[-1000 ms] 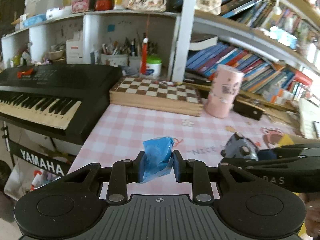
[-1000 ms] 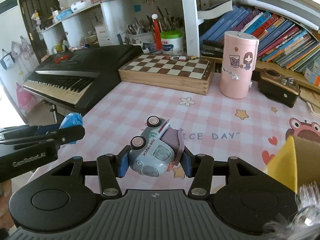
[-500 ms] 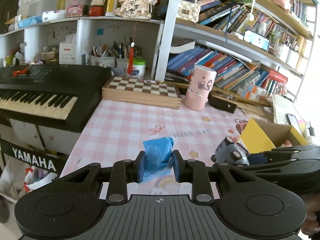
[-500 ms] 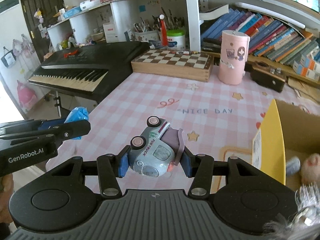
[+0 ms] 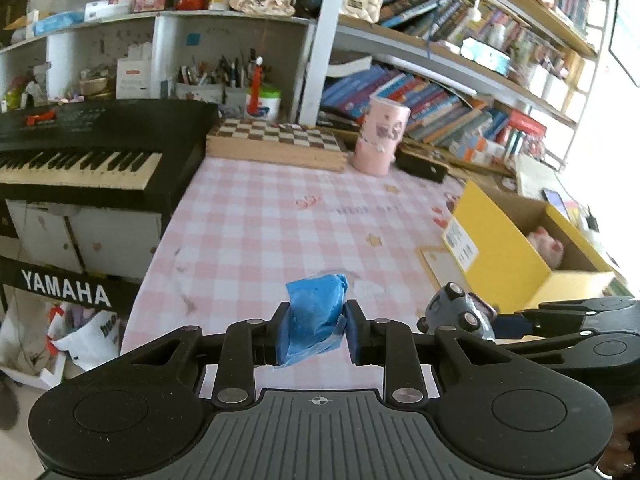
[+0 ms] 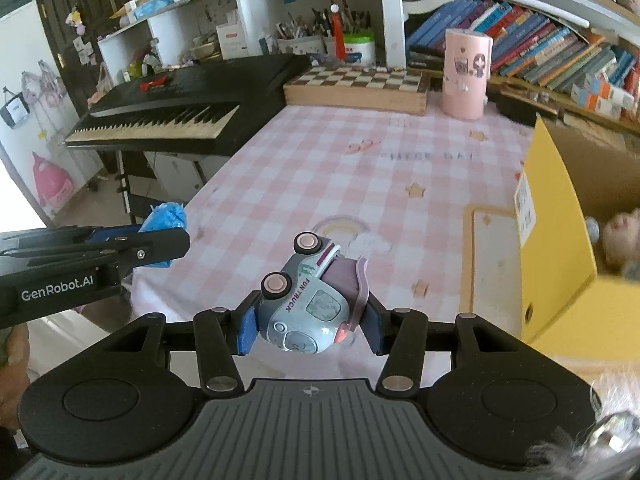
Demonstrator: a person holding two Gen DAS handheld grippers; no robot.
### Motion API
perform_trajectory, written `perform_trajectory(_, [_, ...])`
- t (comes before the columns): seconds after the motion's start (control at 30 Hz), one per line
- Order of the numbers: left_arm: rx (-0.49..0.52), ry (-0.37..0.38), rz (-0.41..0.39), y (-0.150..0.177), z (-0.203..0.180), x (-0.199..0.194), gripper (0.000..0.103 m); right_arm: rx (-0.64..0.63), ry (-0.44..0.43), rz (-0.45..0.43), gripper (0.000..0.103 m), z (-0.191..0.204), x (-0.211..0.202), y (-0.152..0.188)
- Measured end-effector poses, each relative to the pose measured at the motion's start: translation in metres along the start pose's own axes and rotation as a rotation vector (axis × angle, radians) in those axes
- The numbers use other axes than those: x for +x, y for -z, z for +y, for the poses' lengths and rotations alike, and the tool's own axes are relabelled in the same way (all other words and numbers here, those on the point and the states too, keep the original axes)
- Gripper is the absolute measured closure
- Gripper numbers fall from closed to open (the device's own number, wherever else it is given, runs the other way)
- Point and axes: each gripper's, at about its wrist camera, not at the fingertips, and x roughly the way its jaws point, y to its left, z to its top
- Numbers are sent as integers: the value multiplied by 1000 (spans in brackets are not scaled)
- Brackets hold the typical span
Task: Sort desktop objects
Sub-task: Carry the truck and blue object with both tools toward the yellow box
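You carry one thing in each hand, both lifted clear of the pink checked surface (image 6: 360,184), so both can go to the box in one trip. Your left gripper (image 5: 314,330) has its fingers (image 5: 352,332) pinching a crumpled blue wrapper (image 5: 316,316) across its middle, which keeps the soft stuff from slipping out. Your right gripper (image 6: 308,330) has its fingers (image 6: 246,330) clamped on the flanks of a small toy truck (image 6: 306,312), tipped on its side with two wheels facing up, likely because the flat sides give the firmest hold. The open yellow box (image 6: 556,216) stands at your right with a plush toy (image 6: 622,236) already inside; it looks like the sorting bin.
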Motion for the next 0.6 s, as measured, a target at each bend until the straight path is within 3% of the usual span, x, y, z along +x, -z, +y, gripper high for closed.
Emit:
perform_trajectory(0.3, [51,69,59,29,-6,-19,77,57,29,15,55,23,-23,47])
perform_trajectory(0.6, [159,192,94,38,-39,-18,77,149,121,6,55,14,-52,77])
